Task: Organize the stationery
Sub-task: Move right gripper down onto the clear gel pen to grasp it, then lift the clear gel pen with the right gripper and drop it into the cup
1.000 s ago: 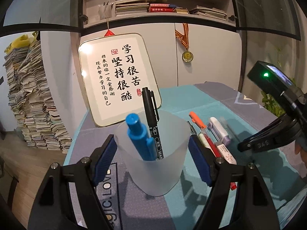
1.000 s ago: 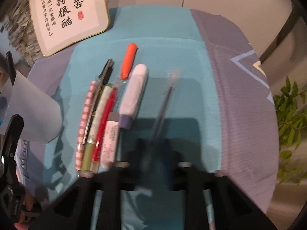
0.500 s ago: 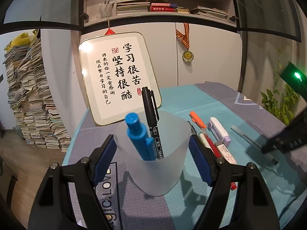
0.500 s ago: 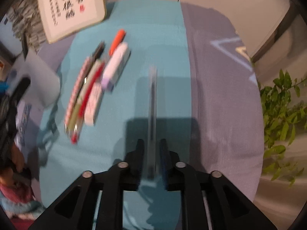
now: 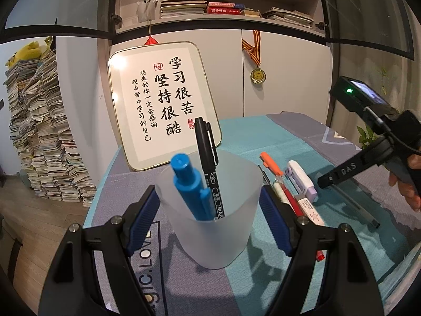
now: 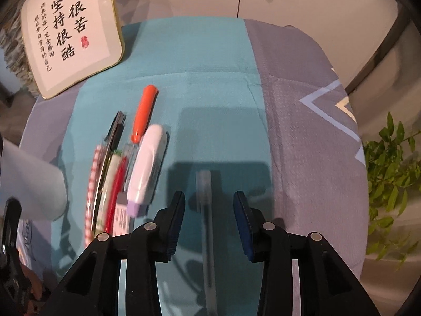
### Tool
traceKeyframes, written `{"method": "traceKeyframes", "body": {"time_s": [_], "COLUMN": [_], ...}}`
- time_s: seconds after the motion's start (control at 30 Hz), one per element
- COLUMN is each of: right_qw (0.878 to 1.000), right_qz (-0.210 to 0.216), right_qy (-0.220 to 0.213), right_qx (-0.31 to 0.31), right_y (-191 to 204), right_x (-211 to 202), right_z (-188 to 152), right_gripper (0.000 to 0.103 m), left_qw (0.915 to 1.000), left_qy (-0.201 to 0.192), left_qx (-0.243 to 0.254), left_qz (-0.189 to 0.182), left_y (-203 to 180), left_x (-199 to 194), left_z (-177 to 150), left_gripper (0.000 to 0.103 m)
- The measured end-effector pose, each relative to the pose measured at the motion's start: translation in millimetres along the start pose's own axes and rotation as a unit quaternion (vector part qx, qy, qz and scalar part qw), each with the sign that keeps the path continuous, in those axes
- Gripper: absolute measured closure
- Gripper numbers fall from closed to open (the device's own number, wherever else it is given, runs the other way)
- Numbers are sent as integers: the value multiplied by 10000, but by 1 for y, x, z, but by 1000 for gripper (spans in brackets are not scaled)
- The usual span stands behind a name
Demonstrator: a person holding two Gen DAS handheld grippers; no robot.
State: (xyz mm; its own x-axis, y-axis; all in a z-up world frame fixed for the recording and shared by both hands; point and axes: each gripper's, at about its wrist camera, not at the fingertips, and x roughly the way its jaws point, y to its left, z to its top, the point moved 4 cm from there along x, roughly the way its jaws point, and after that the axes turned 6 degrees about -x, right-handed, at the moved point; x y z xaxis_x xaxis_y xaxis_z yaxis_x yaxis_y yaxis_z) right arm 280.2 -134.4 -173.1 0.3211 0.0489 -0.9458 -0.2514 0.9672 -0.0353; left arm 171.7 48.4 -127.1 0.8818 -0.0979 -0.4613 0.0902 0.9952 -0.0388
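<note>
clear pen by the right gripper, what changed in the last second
The right gripper let go of the clear pen: its jaws are opening, and the pen lies loose on the cloth between them. The left gripper kept hold of the cup; the pen row stayed put.

Cup (image 5: 210, 210): frosted white, translucent. Marker (image 5: 190, 187): bright blue. Pen (image 5: 208, 158): black, white lettering. Cloth (image 6: 210, 79): teal centre, grey-violet sides, pale chevron lines. Highlighter (image 6: 144, 110): orange cap. Correction tape (image 6: 147, 163): white, lilac end. Checked pen (image 6: 92, 184): red-and-white gingham. Tool pads (image 5: 143, 218): dark blue.
</note>
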Motion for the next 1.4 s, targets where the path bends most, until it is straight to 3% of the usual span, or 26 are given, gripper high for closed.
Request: {"method": "traceKeyframes", "body": {"time_s": [0.1,0.17,0.37,0.6,0.8,1.0,1.2,1.4], "right_qw": [10000,10000,9983,9896,9718,9423,9232,9262], "right_qz": [-54,41,465,684,838,1260,1740,1800], "right_qy": [38,-29,-288,-1260,-2195,-3064,-3376,-3260], "right_qx": [-24,-80,214,152,-198,-476,-592,-596], "right_y": [1,2,-1,3,26,55,81,99], "right_x": [6,7,-15,-90,-153,-215,-229,-212], "right_z": [3,6,-1,-19,-23,-9,16,34], "right_gripper": [68,90,90,90,90,90,90,90], "left_qw": [10000,10000,10000,10000,10000,10000,10000,10000], "left_qy": [0,-1,-1,-1,-2,2,3,3], "left_qx": [3,6,8,11,18,38,40,41], "left_qz": [3,5,6,18,27,49,47,47], "left_y": [0,0,0,0,2,2,2,2], "left_x": [0,0,0,0,0,0,0,0], "left_z": [0,0,0,0,1,1,0,0], "left_gripper": [26,27,26,26,26,26,26,26]}}
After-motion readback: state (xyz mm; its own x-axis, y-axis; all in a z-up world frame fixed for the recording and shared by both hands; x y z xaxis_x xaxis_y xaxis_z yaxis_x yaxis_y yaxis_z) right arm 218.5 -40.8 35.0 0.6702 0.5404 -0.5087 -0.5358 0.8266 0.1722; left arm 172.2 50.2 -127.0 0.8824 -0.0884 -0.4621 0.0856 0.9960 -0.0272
